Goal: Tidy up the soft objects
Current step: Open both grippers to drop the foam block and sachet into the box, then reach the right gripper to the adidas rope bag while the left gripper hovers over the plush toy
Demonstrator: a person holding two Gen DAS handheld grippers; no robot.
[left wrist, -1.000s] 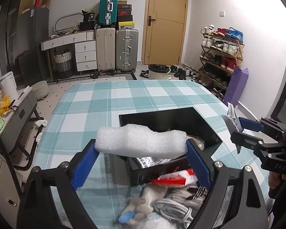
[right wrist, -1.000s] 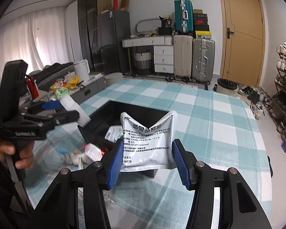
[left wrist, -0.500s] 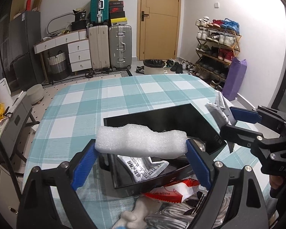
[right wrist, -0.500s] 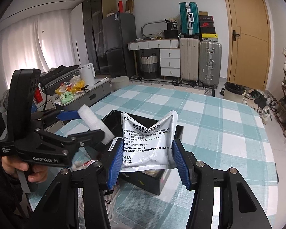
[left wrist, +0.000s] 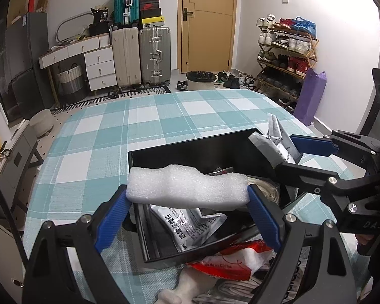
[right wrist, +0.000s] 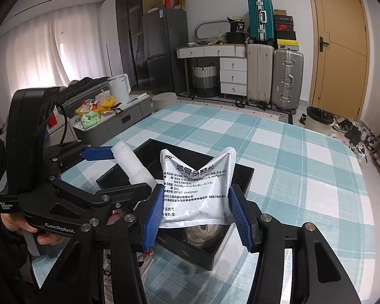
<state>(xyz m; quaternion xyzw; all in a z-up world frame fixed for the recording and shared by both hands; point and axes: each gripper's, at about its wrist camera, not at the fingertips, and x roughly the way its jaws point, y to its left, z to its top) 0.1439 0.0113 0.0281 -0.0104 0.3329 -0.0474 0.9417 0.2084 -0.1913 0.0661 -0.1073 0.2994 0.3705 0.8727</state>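
While the left gripper (left wrist: 187,197) clamps a white foam piece (left wrist: 187,187) end to end between its blue pads, the right gripper (right wrist: 195,210) pinches a silver sachet (right wrist: 197,190) so that the packet bows into a V between its pads. Both hang over a black box (left wrist: 164,159) that sits on the table (left wrist: 109,136), which is covered with a teal-and-white check cloth. From the left wrist view the foam lies level above the box's near-left part, with the right gripper coming in from the right, its sachet above the box's right rim. From the right wrist view the foam slants over the box's left edge and the sachet hangs above its near corner. Inside the box lie another silver sachet (left wrist: 190,225) with printed text and a coil of pale cord (right wrist: 205,230). On the near side of the box, on the cloth, sits a red-and-white packet (left wrist: 230,261) among other soft items that are partly hidden by the gripper frame. A hand (right wrist: 40,235) holds the left gripper's handle.
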